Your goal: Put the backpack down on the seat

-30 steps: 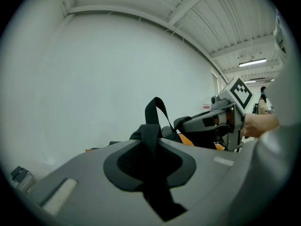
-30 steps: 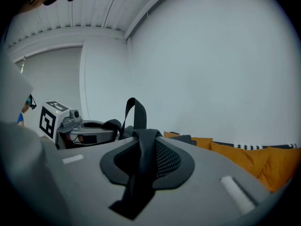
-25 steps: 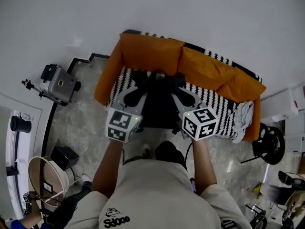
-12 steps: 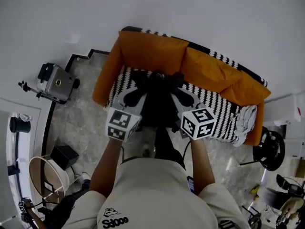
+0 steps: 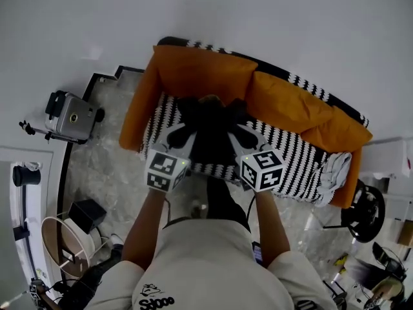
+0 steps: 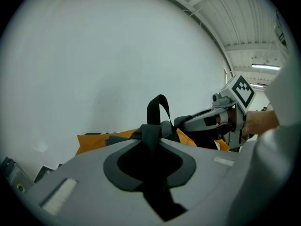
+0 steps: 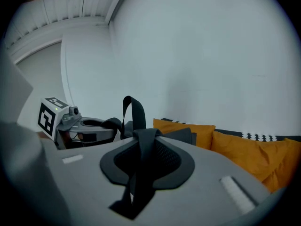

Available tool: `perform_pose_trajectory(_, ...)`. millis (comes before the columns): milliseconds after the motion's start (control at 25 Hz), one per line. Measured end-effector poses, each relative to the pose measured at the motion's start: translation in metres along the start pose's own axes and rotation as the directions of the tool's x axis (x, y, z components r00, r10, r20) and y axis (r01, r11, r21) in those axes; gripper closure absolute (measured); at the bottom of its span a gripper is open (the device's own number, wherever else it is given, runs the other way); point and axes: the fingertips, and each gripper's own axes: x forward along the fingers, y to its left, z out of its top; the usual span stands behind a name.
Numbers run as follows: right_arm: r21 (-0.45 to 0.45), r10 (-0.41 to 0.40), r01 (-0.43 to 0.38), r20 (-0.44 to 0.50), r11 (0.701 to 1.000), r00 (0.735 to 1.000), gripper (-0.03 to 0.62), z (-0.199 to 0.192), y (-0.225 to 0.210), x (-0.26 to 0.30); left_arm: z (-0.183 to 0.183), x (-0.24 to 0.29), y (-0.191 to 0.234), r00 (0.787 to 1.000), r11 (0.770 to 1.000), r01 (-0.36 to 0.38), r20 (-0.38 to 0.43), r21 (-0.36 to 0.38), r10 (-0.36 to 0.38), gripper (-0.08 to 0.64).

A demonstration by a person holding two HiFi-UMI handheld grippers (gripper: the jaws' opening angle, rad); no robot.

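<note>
A black fabric backpack (image 5: 210, 134) hangs over the black-and-white striped sofa seat (image 5: 293, 157), before orange cushions (image 5: 200, 73); left gripper (image 6: 149, 142) and right gripper (image 7: 143, 147) each clench one black strap (image 7: 134, 112).

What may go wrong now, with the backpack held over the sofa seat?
1. The left hand-held gripper and the right hand-held gripper each pinch only a thin strap of the backpack; one might slip, swinging the bag.
2. The backpack hangs near the front edge of the striped seat; released there, it may tip onto the floor.
</note>
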Motion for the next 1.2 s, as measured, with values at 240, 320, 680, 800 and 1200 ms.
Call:
perform_pose_trajectory(240,0.035,0.005,-0.002,-0.078,0.999,0.997,0.528,-0.012,-0.045,0.047,-0.019,0.060,0.026,0.996,0.999,-0.007,-0.088,-0.039,0.004,0.502)
perform_pose_trajectory(320,0.051,0.008,-0.003,-0.098,0.999,0.995,0.528,-0.017,-0.059,0.059,-0.024,0.077,0.031,0.994,0.999,-0.006,-0.105,-0.048,0.001,0.502)
perform_pose_trajectory(680,0.060,0.057,-0.047,-0.192,0.997,0.980,0.528,-0.028,-0.097,0.120,-0.041,0.134,0.071,0.986,0.996,-0.035,-0.164,-0.083,0.021,0.500)
perform_pose_trajectory(800,0.049,0.074,-0.065,-0.205,0.997,0.976,0.528,-0.028,-0.103,0.137,-0.046,0.148,0.087,0.984,0.995,-0.049,-0.177,-0.092,0.032,0.500)
perform_pose_trajectory(1200,-0.015,0.046,-0.051,-0.262,0.999,0.964,0.528,-0.027,-0.143,0.187,-0.061,0.195,0.118,0.964,0.986,-0.094,-0.260,-0.139,0.055,0.499)
